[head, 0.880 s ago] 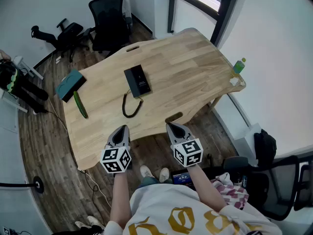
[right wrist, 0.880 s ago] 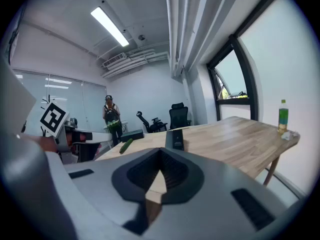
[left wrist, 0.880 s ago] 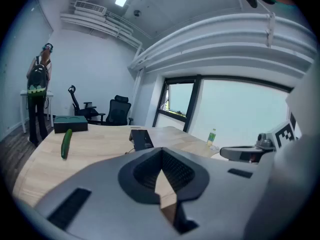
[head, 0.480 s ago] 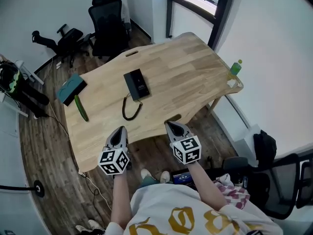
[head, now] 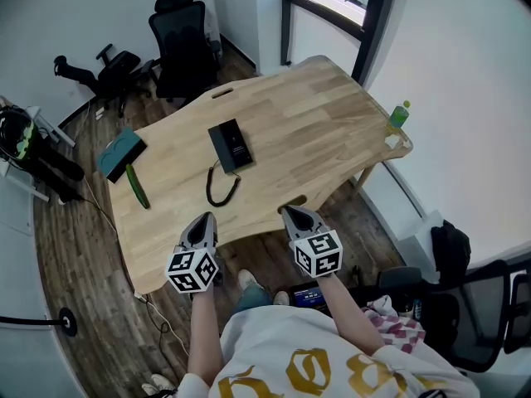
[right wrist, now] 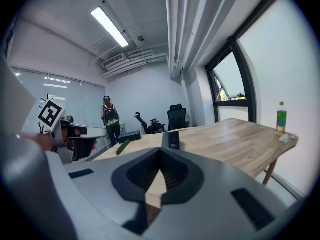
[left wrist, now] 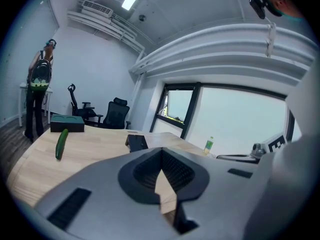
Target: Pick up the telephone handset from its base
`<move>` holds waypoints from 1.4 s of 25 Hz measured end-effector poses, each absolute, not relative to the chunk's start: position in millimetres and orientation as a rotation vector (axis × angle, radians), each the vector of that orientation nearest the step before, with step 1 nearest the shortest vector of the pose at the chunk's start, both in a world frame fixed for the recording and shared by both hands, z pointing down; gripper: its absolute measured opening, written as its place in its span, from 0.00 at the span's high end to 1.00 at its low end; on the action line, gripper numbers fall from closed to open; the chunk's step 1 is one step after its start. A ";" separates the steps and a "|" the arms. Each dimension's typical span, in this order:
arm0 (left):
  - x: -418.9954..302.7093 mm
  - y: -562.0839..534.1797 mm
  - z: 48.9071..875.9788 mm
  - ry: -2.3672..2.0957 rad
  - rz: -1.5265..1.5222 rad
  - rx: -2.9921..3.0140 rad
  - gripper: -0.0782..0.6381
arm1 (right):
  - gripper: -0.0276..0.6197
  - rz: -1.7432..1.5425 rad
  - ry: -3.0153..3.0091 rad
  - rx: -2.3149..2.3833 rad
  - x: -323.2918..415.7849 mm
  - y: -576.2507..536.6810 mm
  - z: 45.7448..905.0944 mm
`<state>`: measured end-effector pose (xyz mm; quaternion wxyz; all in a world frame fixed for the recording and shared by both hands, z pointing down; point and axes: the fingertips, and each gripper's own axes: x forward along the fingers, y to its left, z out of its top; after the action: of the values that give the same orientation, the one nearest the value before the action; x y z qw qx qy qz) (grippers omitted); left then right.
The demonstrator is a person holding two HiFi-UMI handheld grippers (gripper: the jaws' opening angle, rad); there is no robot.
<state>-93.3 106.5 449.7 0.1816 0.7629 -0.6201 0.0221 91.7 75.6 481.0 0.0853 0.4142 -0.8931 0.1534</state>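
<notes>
1. The left gripper [head: 202, 222] and the right gripper [head: 298, 217] hovered side by side just short of the near edge of the wooden table [head: 332, 123]. Both sets of tongs were pressed together with nothing in them.
2. The black telephone [head: 231, 145] lay flat near the middle of the table, well apart from both grippers. At that size its handset could not be told from the base.
3. Its coiled cord [head: 221, 186] looped over the bare wood between the telephone and the near edge, on the line from the grippers to the telephone.
4. A cucumber [head: 137, 186] and a teal box [head: 121, 148] lay off to the left, clear of that line.
5. A green bottle [head: 399, 114] stood at the table's far right corner.
6. Black office chairs [head: 182, 40] stood beyond the table, and a person with a backpack [head: 17, 133] stood at the left.
</notes>
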 end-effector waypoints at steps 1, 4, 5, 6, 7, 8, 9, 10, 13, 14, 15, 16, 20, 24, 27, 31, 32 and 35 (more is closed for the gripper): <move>-94.5 101.5 448.9 -1.751 0.059 2.155 0.88 | 0.95 0.460 -2.660 1.243 92.5 71.0 481.7; -99.5 83.3 449.7 -1.756 0.056 2.155 0.88 | 0.95 0.461 -2.672 1.269 92.4 54.3 481.7; -100.4 75.1 451.7 -1.756 0.070 2.161 0.88 | 0.95 0.460 -2.682 1.277 92.0 47.2 481.2; -100.7 66.2 454.6 -1.753 0.087 2.168 0.88 | 0.95 0.463 -2.688 1.284 91.6 39.5 481.6; -100.9 56.6 457.9 -1.746 0.099 2.174 0.88 | 0.95 0.469 -2.688 1.289 90.9 31.3 483.4; -101.9 46.3 461.1 -1.737 0.102 2.177 0.88 | 0.95 0.477 -2.683 1.293 89.5 22.0 486.1; -103.9 35.0 464.1 -1.727 0.099 2.175 0.88 | 0.95 0.486 -2.673 1.296 87.2 11.7 489.0; -106.7 22.8 467.2 -1.716 0.093 2.171 0.88 | 0.95 0.498 -2.663 1.297 84.1 0.4 491.5; -117.9 -15.2 479.8 -1.679 0.086 2.144 0.88 | 0.95 0.563 -2.642 1.293 71.2 -34.0 496.6; -121.5 -27.4 484.6 -1.665 0.089 2.135 0.88 | 0.95 0.579 -2.634 1.293 66.7 -45.2 498.1; -125.2 -39.2 488.5 -1.654 0.092 2.128 0.88 | 0.95 0.589 -2.625 1.294 62.3 -56.6 499.4; -129.1 -50.4 491.2 -1.644 0.093 2.122 0.88 | 0.95 0.596 -2.616 1.295 57.6 -67.6 500.5; -146.3 -89.6 499.4 -1.607 0.085 2.104 0.88 | 0.95 0.637 -2.580 1.308 39.1 -105.1 508.0; -158.4 -113.8 507.2 -1.581 0.092 2.095 0.88 | 0.95 0.713 -2.549 1.347 32.2 -129.3 518.1; -165.2 -124.1 507.1 -1.569 0.057 2.085 0.88 | 0.95 0.715 -2.543 1.335 27.2 -139.8 520.5; -164.9 -125.0 512.2 -1.545 0.050 2.066 0.88 | 0.95 0.714 -2.536 1.301 20.0 -143.7 523.5; -164.5 -126.4 513.4 -1.541 0.051 2.062 0.88 | 0.95 0.714 -2.535 1.294 18.1 -146.4 524.7; -163.6 -130.7 518.9 -1.526 0.061 2.046 0.88 | 0.95 0.720 -2.531 1.276 14.1 -154.0 526.8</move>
<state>-163.6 -130.7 518.9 0.2898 0.7670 -0.5720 0.0228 14.1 -154.0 526.8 0.1083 0.4339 -0.8603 0.2446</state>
